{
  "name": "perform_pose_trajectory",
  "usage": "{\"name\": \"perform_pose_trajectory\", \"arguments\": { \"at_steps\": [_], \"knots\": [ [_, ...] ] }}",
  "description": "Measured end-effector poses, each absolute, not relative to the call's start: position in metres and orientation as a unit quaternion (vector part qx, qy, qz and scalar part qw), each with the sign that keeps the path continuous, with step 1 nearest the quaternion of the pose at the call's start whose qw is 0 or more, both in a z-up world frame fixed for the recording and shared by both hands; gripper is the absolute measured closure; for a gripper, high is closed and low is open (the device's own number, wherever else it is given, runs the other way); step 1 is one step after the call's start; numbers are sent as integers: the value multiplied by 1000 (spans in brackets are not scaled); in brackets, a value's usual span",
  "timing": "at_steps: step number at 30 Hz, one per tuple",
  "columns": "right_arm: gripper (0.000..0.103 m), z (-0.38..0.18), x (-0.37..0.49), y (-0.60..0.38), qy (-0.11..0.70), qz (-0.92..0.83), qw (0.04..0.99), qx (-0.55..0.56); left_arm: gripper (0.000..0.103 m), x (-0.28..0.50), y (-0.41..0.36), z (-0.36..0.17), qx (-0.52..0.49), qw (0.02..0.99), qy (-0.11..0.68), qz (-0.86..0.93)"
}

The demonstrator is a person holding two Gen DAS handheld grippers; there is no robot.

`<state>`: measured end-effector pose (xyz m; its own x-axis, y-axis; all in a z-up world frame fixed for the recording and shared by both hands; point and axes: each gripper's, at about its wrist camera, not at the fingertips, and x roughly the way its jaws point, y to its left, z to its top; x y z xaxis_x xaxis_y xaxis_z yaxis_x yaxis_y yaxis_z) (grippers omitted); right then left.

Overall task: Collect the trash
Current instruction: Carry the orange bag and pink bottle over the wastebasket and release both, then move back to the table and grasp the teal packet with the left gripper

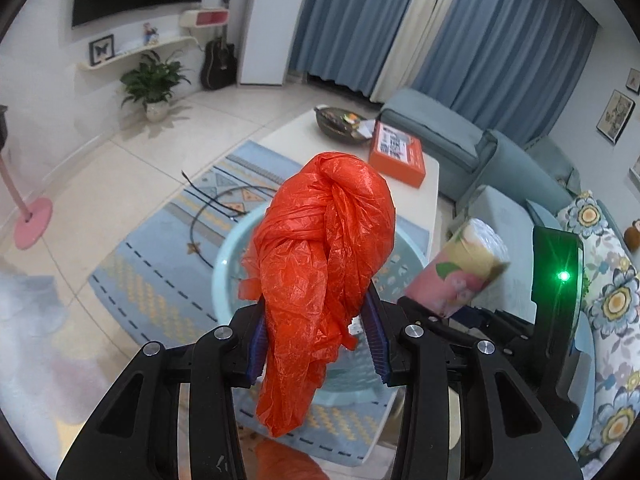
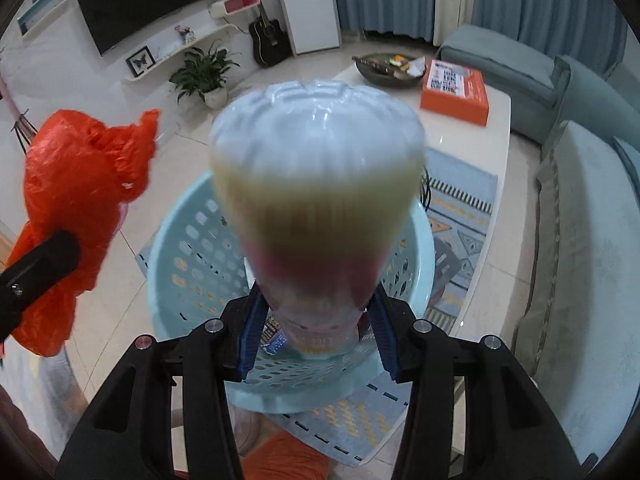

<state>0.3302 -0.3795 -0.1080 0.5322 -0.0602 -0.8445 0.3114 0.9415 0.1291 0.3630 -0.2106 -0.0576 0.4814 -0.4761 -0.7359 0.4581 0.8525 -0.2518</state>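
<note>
My left gripper [image 1: 316,340] is shut on a knotted orange plastic bag [image 1: 324,256] and holds it above a light blue perforated basket [image 1: 228,264]. The bag also shows in the right wrist view [image 2: 80,184], at the left. My right gripper [image 2: 316,332] is shut on a plastic bottle [image 2: 316,184] with a yellow and pink label, held over the same basket [image 2: 188,252]. The bottle looks blurred there. In the left wrist view the bottle [image 1: 464,268] and the right gripper [image 1: 460,316] are to the right of the bag.
A white coffee table [image 2: 472,148] carries an orange box [image 2: 456,90] and a dark bowl of scraps [image 2: 390,70]. A blue-grey sofa [image 2: 580,208] runs along the right. A patterned rug [image 1: 160,280] lies under the basket. A potted plant [image 1: 154,84] and guitar [image 1: 218,62] stand by the far wall.
</note>
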Motion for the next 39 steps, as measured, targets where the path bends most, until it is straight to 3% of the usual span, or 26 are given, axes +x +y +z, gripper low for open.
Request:
{"name": "perform_pose_trajectory", "arguments": {
  "at_steps": [3, 5, 10, 21, 39],
  "knots": [
    [58, -118, 338, -382, 485, -102, 857, 141, 52, 371, -215, -69, -17, 855, 441, -274],
    [57, -119, 342, -385, 487, -94, 855, 154, 40, 373, -217, -75, -25, 852, 444, -275],
    [51, -101, 338, -391, 461, -86, 866, 174, 35, 371, -203, -70, -48, 853, 436, -284],
    [51, -82, 315, -371, 446, -71, 874, 180, 34, 324, -131, -40, -85, 872, 402, -268],
    [50, -4, 286, -163, 409, 121, 902, 74, 30, 221, 49, 35, -102, 939, 302, -132]
  ]
}}
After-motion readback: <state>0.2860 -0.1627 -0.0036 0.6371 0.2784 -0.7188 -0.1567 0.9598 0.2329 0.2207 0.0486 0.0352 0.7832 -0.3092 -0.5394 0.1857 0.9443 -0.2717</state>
